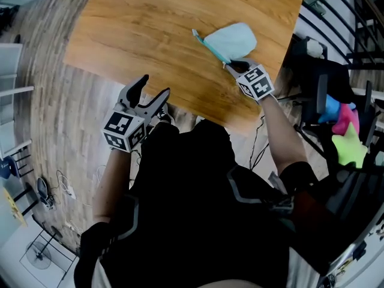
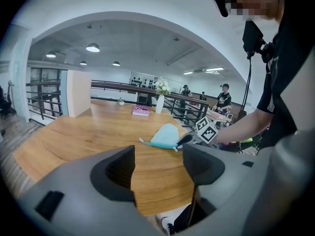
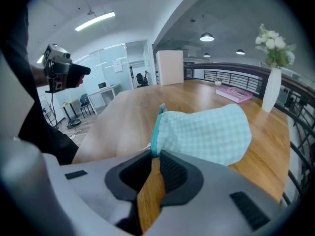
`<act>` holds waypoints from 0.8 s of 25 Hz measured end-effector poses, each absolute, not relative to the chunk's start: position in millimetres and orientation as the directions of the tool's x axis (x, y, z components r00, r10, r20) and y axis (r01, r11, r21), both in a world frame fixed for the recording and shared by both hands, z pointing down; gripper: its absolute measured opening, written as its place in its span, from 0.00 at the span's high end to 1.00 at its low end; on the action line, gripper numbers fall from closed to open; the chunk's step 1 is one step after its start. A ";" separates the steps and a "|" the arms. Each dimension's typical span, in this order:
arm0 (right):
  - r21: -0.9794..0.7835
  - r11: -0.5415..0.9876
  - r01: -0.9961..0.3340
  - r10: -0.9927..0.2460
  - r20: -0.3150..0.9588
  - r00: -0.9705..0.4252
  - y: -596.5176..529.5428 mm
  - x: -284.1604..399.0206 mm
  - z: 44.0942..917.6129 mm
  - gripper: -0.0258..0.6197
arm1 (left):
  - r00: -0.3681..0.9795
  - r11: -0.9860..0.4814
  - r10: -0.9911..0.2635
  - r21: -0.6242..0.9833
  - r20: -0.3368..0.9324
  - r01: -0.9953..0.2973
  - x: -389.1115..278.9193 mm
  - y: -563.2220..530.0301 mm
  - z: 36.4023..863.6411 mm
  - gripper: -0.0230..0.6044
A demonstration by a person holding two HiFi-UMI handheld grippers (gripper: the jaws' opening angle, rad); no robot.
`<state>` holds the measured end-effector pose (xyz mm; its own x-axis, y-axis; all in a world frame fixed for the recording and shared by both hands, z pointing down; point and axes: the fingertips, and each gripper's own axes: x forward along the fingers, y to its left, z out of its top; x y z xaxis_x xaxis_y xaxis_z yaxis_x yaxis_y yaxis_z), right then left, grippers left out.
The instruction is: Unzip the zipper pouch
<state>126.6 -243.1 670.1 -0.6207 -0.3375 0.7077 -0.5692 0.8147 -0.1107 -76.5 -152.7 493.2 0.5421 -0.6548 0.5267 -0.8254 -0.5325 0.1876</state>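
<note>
Zipper pouch (image 1: 233, 39), of pale blue checked cloth with a teal zipper edge, was laid flat on the wooden table (image 1: 138, 29), near the table edge on the person's right side, with its zipper edge turned to the left. The right gripper (image 1: 233, 65) was set at the near end of that zipper edge. In the right gripper view its jaws were drawn almost together, and the end of the zipper was clenched between their tips, while only a thin wedge of table was seen between the pads further back. The rest of the zipper pouch (image 3: 206, 132) was spread away from the jaws towards the right. The left gripper (image 1: 153, 87) was held off the table, just beside its near edge and over the floor, well apart from the pouch. Its jaws were spread wide and nothing was held between them; beyond the gap the pouch and the right gripper were seen on the table. A pink book (image 2: 141, 110) and a white vase (image 2: 159, 103) of flowers were stood at the far end of the table, well apart from the pouch
</note>
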 end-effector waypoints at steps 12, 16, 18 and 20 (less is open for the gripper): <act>-0.289 0.648 -0.705 -0.443 0.610 -0.657 -246.8 105.3 578.5 0.87 | 0.712 -0.710 -0.546 0.207 0.440 -0.673 -54.3 -199.4 463.1 0.45; -0.323 0.584 -0.745 -0.500 0.579 -0.644 -246.3 95.9 541.3 0.87 | 0.772 -0.776 -0.511 0.185 0.377 -0.603 -45.5 -212.4 444.3 0.56; -0.335 0.558 -0.759 -0.526 0.565 -0.636 -246.4 90.7 523.4 0.87 | 0.803 -0.808 -0.477 0.182 0.357 -0.560 -41.0 -218.4 436.9 0.57; -0.355 0.534 -0.767 -0.544 0.550 -0.633 -245.8 84.5 506.1 0.87 | 0.821 -0.840 -0.444 0.150 0.359 -0.521 -36.4 -223.3 432.9 0.57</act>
